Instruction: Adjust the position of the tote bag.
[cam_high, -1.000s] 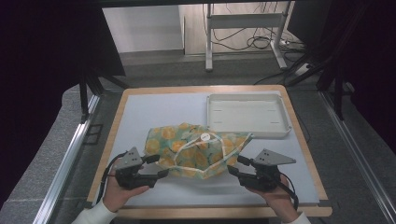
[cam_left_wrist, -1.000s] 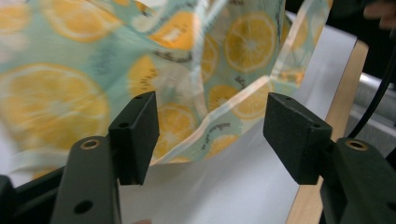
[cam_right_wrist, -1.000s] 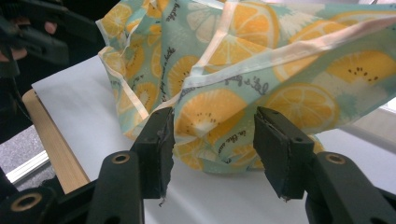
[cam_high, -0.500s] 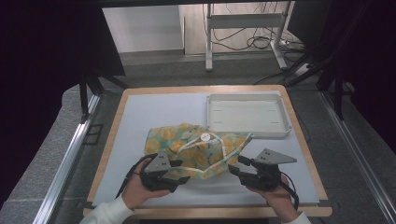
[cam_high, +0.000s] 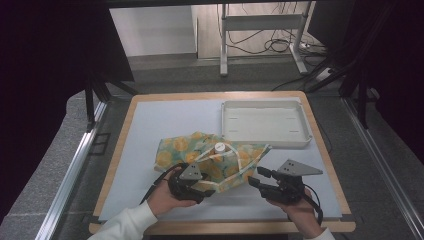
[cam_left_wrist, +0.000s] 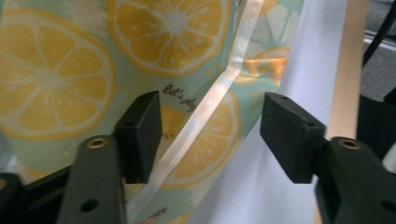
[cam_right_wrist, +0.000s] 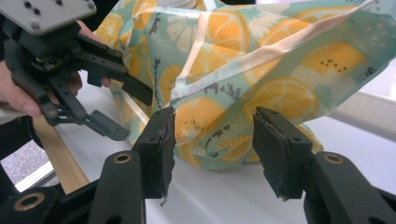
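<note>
Nearest, the left gripper (cam_high: 200, 186) has its jaws apart and has just been closing them; the orange-print cloth (cam_high: 212, 159) and its pale ribbon (cam_left_wrist: 205, 109) lie between them, unpinched. Right gripper (cam_high: 264, 181) waits spread just beside the cloth's right edge, gripping nothing. Beyond both, a white tray (cam_high: 265, 141) sits on the table (cam_high: 150, 125).

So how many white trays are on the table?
1. The white tray sits at the far right of the table, just beyond the orange-print cloth. The cloth could hide something small under it.
</note>
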